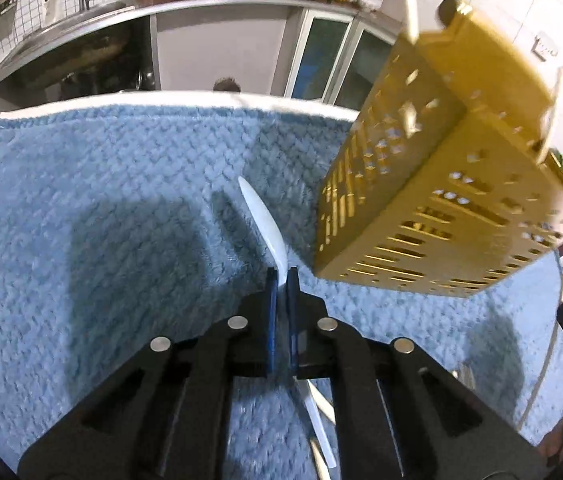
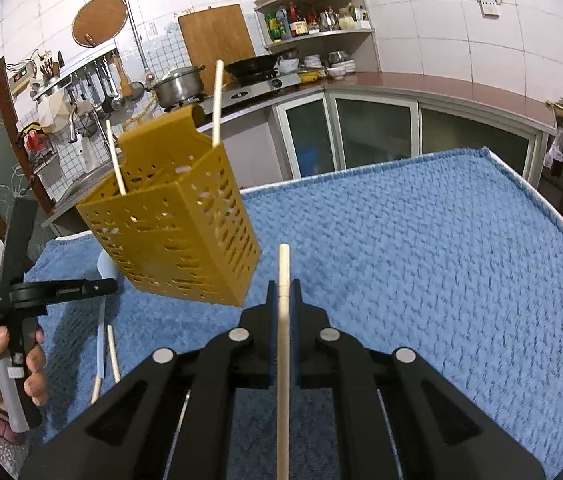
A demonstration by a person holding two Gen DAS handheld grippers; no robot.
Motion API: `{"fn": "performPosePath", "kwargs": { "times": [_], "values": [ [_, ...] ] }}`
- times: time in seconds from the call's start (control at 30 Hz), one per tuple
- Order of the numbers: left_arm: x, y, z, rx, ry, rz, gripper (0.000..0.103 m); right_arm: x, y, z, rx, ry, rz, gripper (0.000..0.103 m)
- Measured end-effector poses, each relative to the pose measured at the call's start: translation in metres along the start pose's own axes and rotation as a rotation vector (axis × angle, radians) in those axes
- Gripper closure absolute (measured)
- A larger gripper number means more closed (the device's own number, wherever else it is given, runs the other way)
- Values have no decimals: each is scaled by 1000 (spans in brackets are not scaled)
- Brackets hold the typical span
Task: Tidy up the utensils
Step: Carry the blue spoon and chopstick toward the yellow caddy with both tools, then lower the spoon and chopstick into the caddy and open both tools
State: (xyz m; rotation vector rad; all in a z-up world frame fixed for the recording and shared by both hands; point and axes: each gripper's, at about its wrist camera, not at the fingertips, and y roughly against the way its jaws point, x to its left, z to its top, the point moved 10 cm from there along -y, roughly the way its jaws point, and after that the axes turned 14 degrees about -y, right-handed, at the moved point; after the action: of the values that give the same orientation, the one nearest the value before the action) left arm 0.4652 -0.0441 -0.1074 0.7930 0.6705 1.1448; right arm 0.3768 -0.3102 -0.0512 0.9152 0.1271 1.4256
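Chopstick (image 2: 284, 280) in right tool (image 2: 284, 292) beside caddy (image 2: 185, 236).

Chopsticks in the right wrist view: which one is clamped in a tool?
The chopstick running up the frame's centre, gripped by the right tool. Two others stand in the yellow holder; more lie on the blue towel.

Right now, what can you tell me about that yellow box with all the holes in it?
The yellow utensil holder looks like mustard-coloured plastic, a tall box with walls pierced by rows of slots and small holes. A divider splits its open top into compartments, and a raised back panel ends in a rounded tab. It stands on the blue towel near the table's far edge, appearing tilted through the fisheye lens. Two pale chopsticks stick up out of it. Neither gripper touches it.
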Motion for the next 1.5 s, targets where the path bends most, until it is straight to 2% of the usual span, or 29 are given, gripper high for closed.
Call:
{"fn": "performPosePath", "kwargs": {
  "times": [0.43, 0.8, 0.97, 1.3, 1.5],
  "values": [
    [-36, 105, 23, -288, -180, 12, 100, 24, 27, 20, -72, 24, 30, 97],
    [-53, 152, 43, -487, -280, 33, 100, 40, 41, 50, -158, 35, 55, 97],
    [-59, 167, 62, -562, -333, 81, 100, 49, 47, 78, -208, 48, 66, 97],
    [-71, 188, 119, -728, -357, 104, 100, 87, 83, 148, -335, 103, 109, 97],
    [-74, 190, 155, -775, -351, 138, 100, 116, 110, 189, -403, 131, 142, 97]
  ]
}}
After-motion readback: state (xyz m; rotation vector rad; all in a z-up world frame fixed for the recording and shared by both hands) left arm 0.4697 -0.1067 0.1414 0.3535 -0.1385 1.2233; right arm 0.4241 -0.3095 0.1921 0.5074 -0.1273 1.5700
